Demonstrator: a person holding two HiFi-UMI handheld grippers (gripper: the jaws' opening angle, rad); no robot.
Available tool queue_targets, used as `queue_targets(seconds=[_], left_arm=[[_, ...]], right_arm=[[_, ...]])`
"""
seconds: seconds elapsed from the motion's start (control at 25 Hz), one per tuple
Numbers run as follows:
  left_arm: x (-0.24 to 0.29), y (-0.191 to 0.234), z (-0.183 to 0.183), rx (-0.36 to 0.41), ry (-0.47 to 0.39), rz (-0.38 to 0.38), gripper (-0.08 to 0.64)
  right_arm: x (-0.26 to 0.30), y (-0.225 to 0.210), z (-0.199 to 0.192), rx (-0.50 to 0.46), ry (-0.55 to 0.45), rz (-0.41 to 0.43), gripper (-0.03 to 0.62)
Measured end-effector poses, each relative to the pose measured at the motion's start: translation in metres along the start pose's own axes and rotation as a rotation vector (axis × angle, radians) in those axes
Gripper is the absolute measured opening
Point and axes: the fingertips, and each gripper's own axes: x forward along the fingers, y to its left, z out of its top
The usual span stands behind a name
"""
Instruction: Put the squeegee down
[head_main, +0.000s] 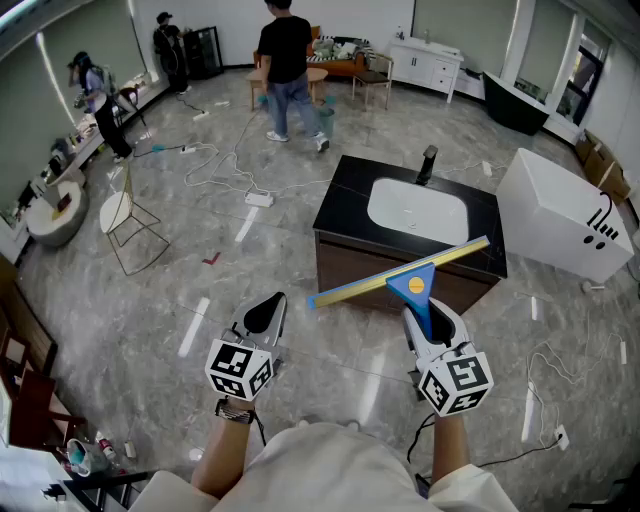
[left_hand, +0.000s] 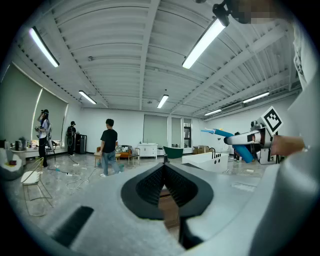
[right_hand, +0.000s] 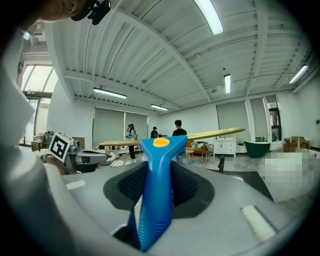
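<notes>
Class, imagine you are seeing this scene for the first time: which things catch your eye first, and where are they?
First comes the squeegee, blue-handled with a long yellow blade, clamped in the right tool in front of the person. Just beyond it a black-topped cabinet with a white basin stands alone on the open floor. The left tool, beside the right one, is shut and empty.
</notes>
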Motion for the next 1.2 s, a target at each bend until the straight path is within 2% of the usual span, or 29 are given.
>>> queue_targets(seconds=[0.24, 0.48, 0.84, 1.2], left_arm=[[0.005, -0.004, 0.005, 0.007, -0.008, 0.019, -0.003], [0.012, -0.025, 0.007, 0.033, -0.004, 0.034, -0.003], [0.030, -0.075, 0.007, 0.148, 0.015, 0.020, -0.003], [0.048, -0.080, 0.003, 0.148, 0.018, 0.023, -0.003]], right_arm=[[-0.003, -0.013, 0.001, -0.005, -0.016, -0.006, 0.137], [-0.016, -0.038, -0.004, 0.014, -0.009, -0.013, 0.137], [-0.035, -0.077, -0.017, 0.023, 0.005, -0.005, 0.137], [-0.031, -0.095, -0.025, 0.039, 0.006, 0.008, 0.137]])
